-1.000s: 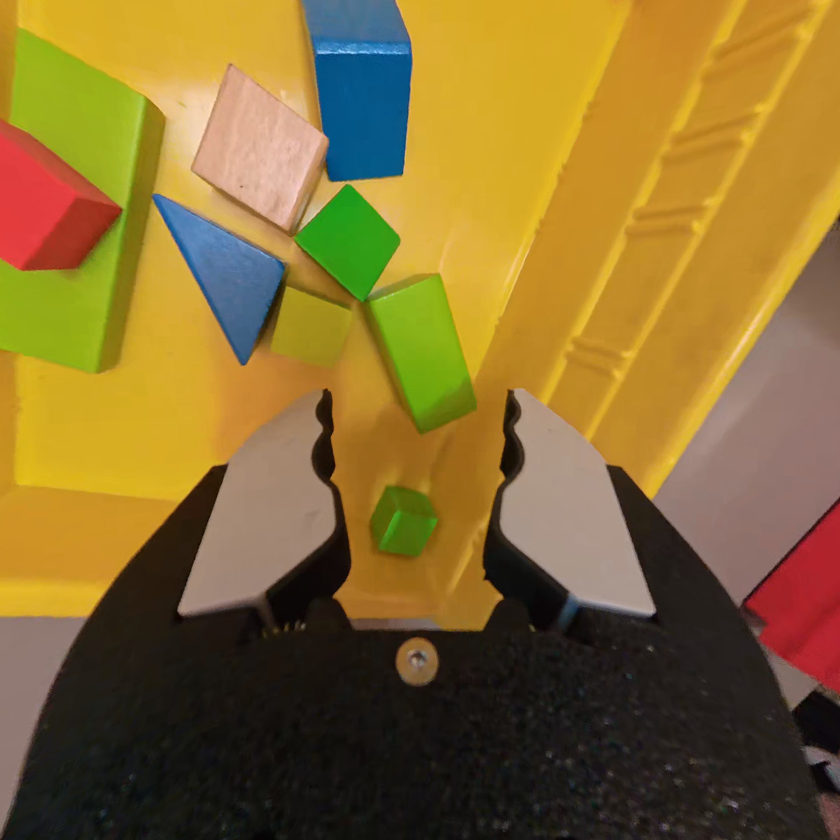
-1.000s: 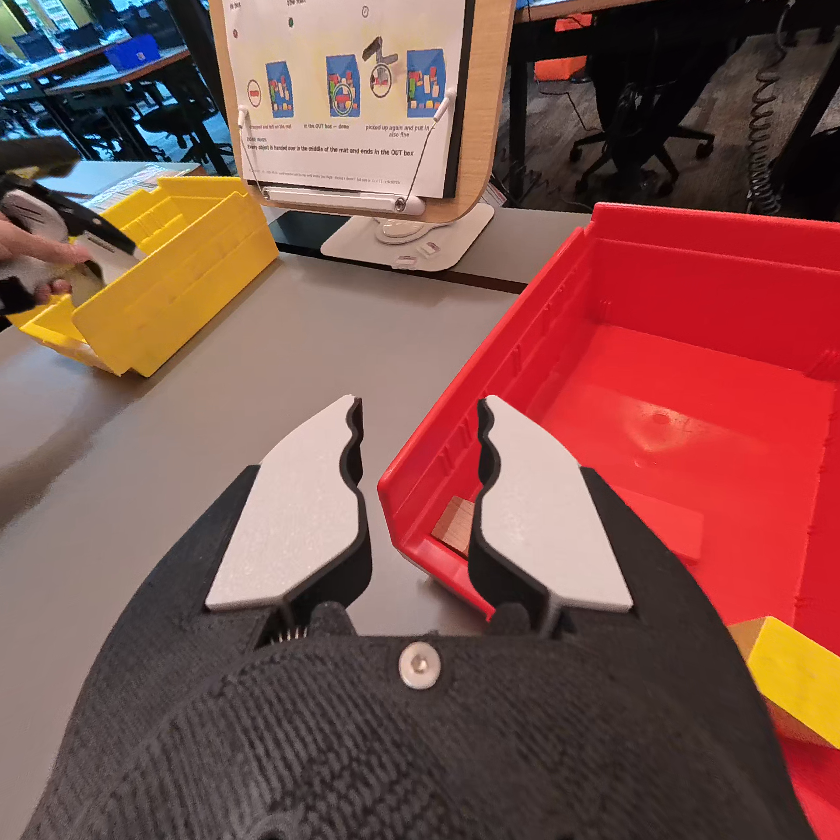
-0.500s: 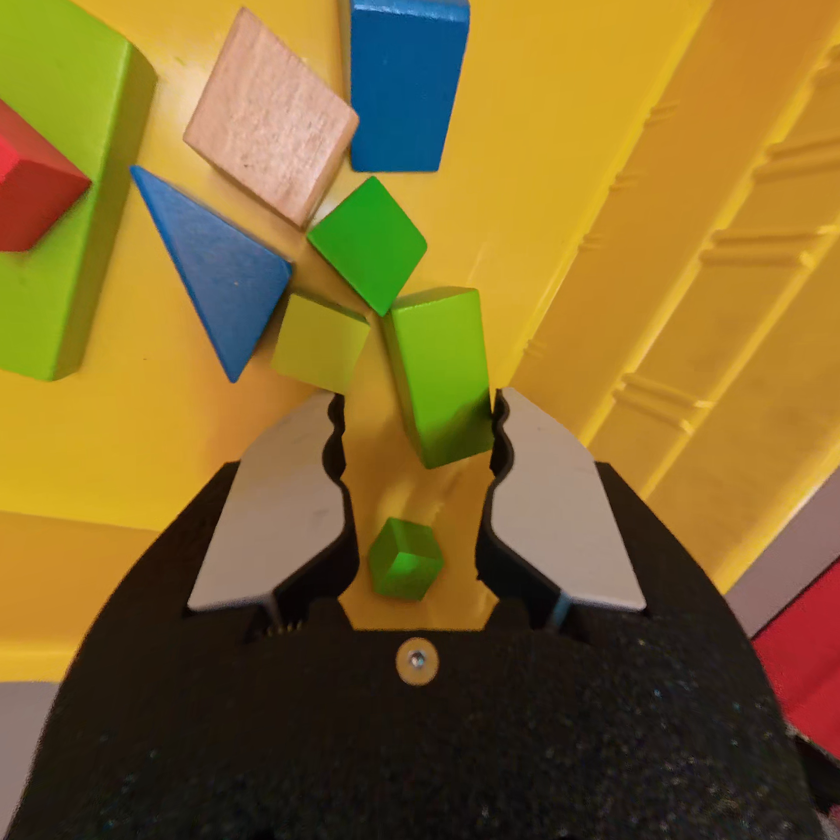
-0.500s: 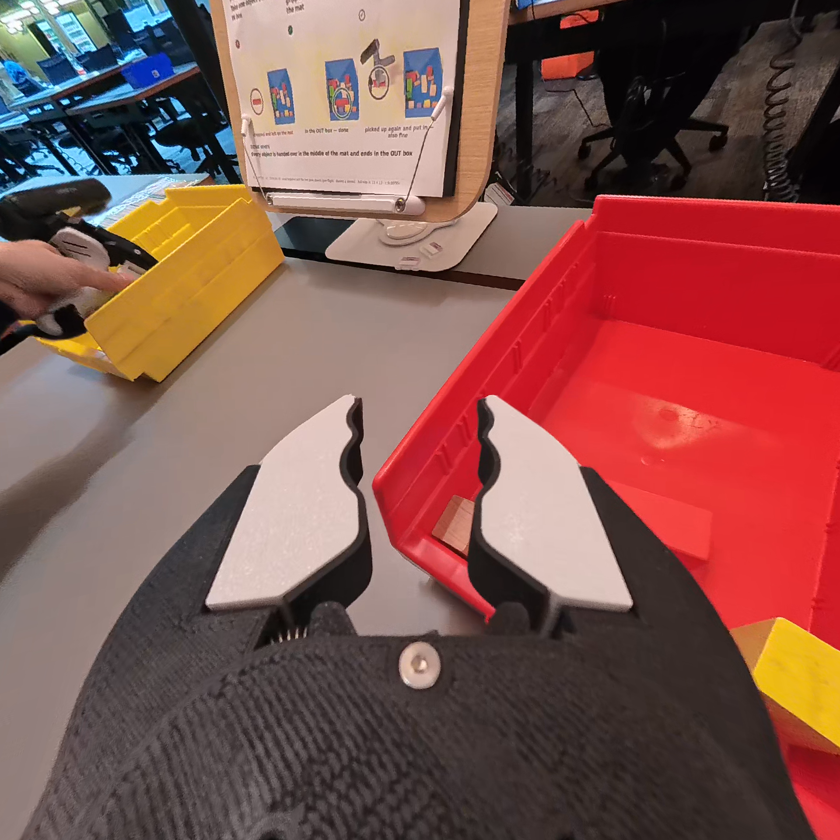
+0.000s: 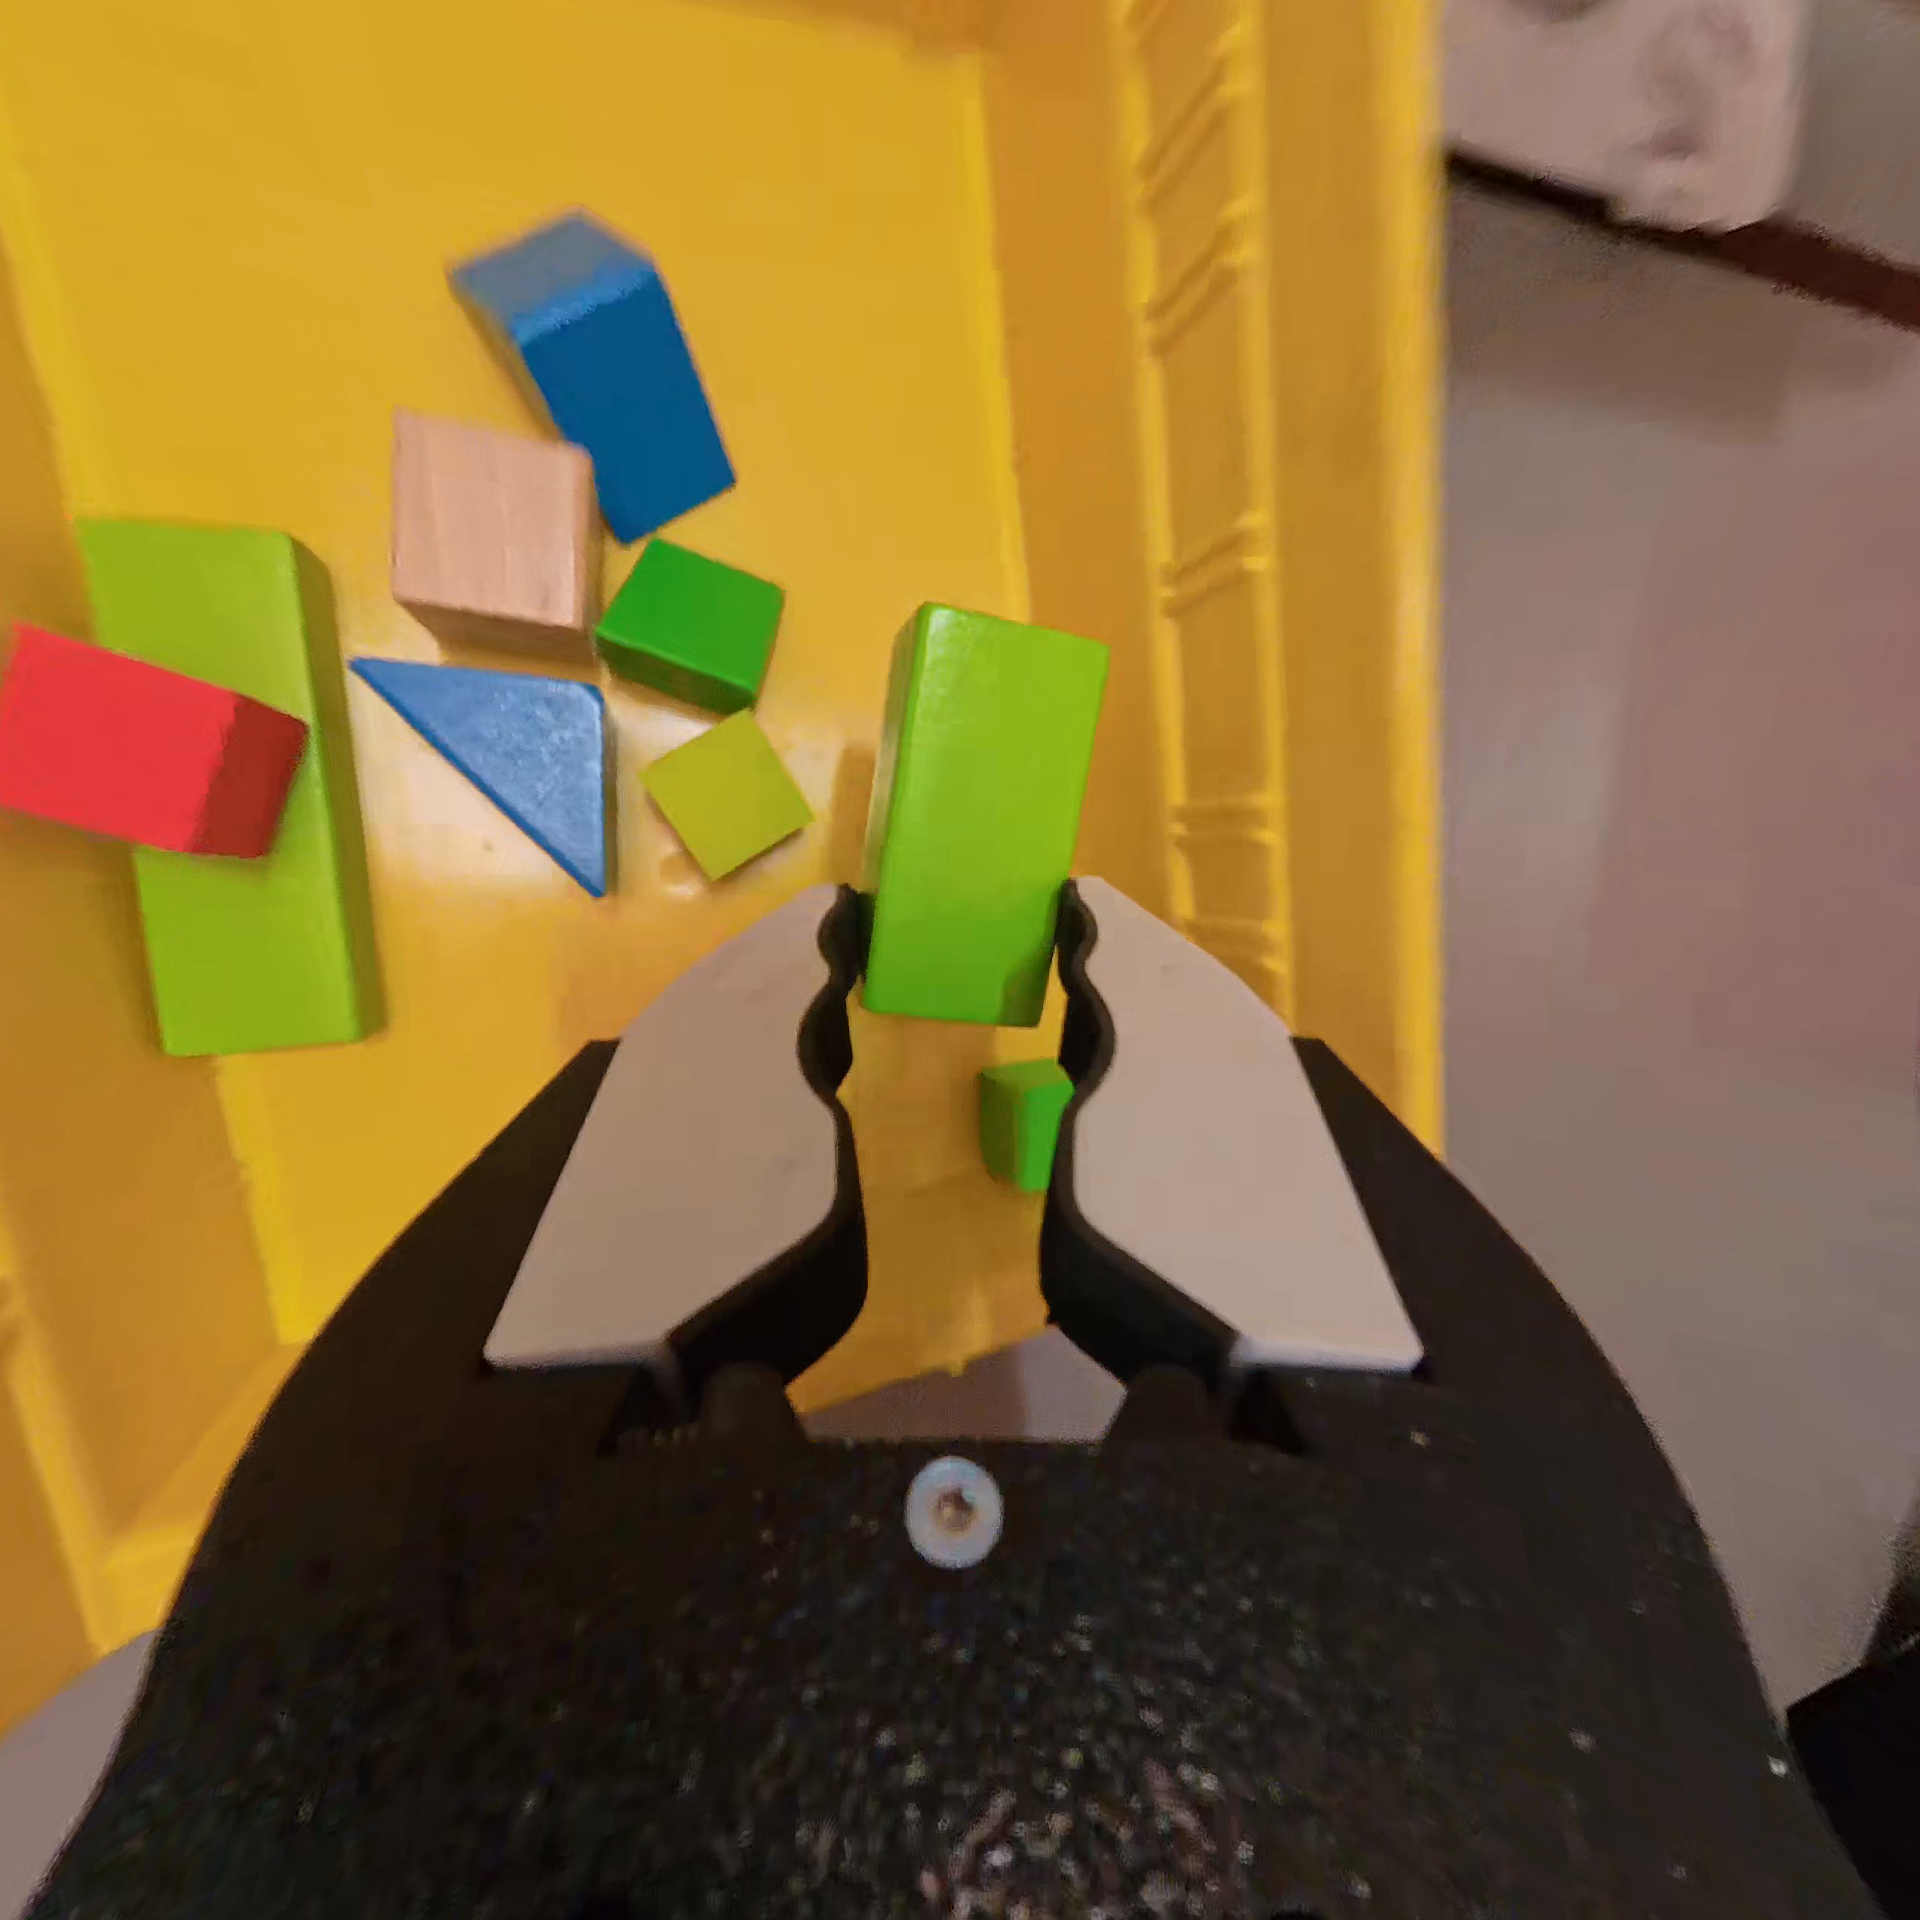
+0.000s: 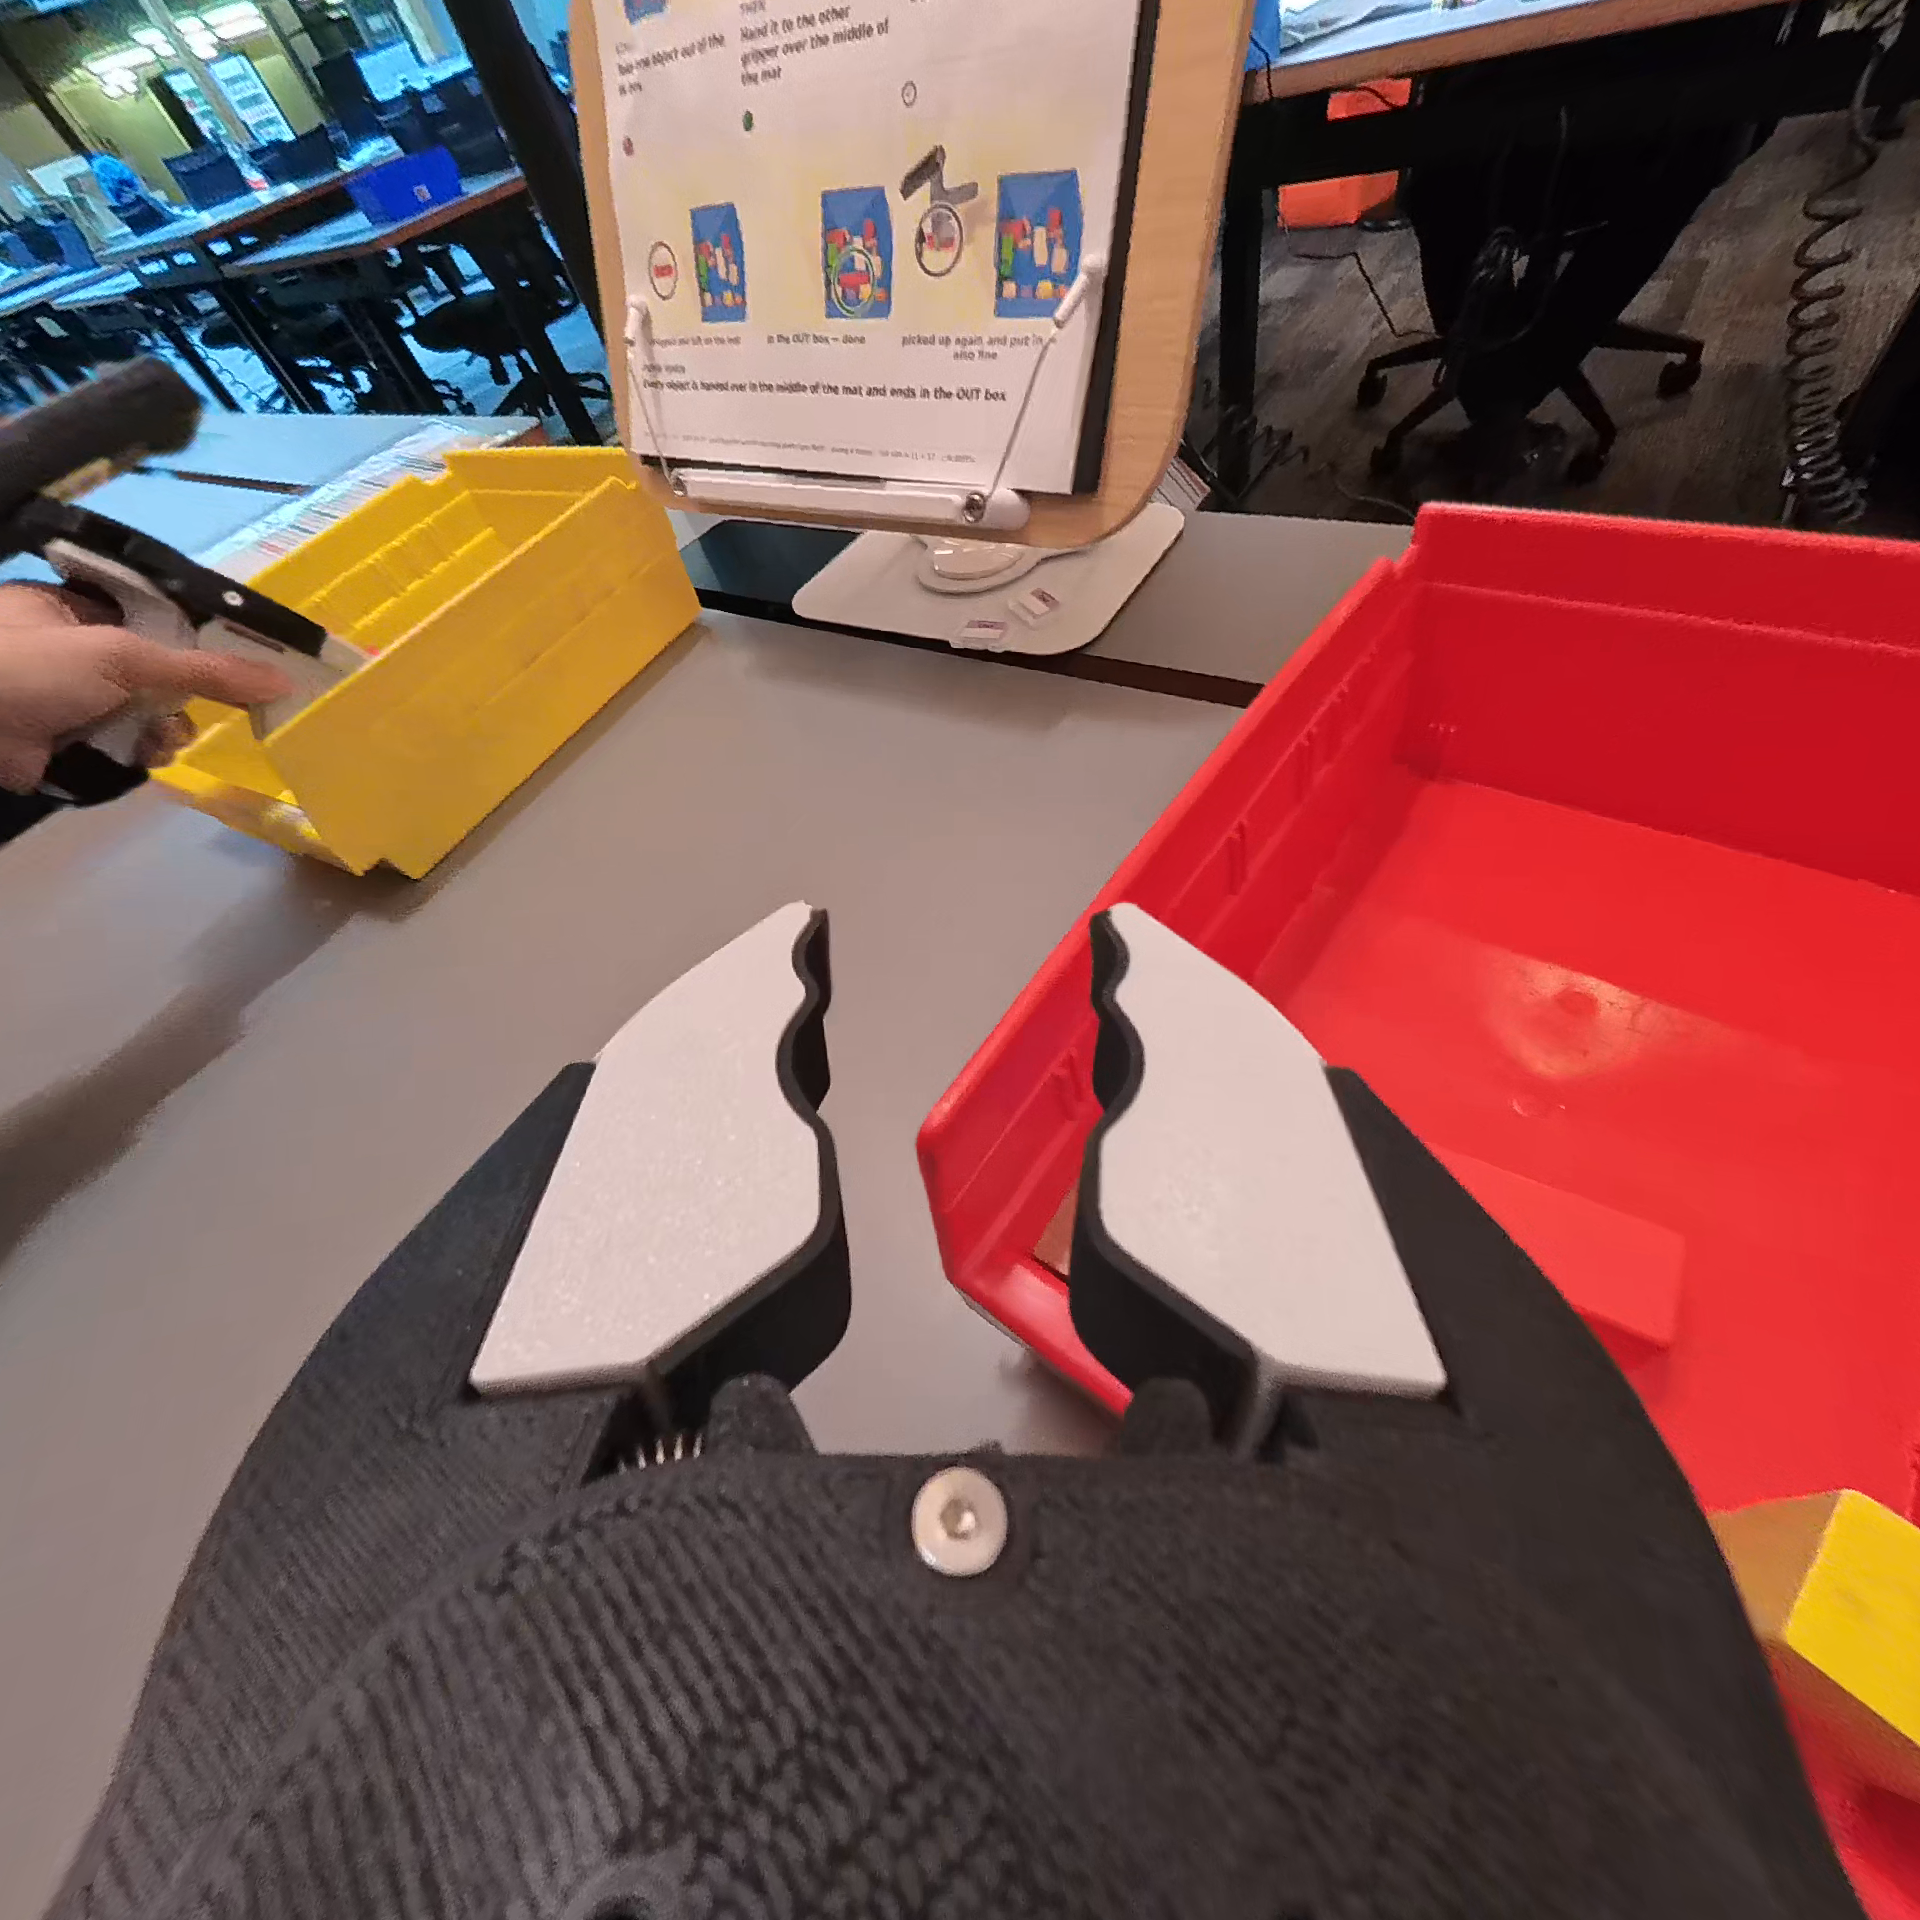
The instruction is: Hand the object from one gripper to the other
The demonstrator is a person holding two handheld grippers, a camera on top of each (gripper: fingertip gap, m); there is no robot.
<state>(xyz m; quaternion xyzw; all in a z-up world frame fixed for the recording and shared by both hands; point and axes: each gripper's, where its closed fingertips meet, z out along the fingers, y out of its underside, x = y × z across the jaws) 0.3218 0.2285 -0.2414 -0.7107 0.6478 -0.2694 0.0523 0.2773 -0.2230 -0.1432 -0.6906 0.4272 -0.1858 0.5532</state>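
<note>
Inside the yellow bin [image 5: 727, 156], left of its ribbed wall, the left gripper [image 5: 958, 940] had both pads clamped on the sides of an upright green block [image 5: 982, 800], lifted over the bin floor, with a small green cube [image 5: 1023, 1117] below it. Right of the yellow bin, across bare table [image 6: 779, 831], the right gripper [image 6: 958, 971] hung half-open and empty beside the red bin [image 6: 1558, 935].
</note>
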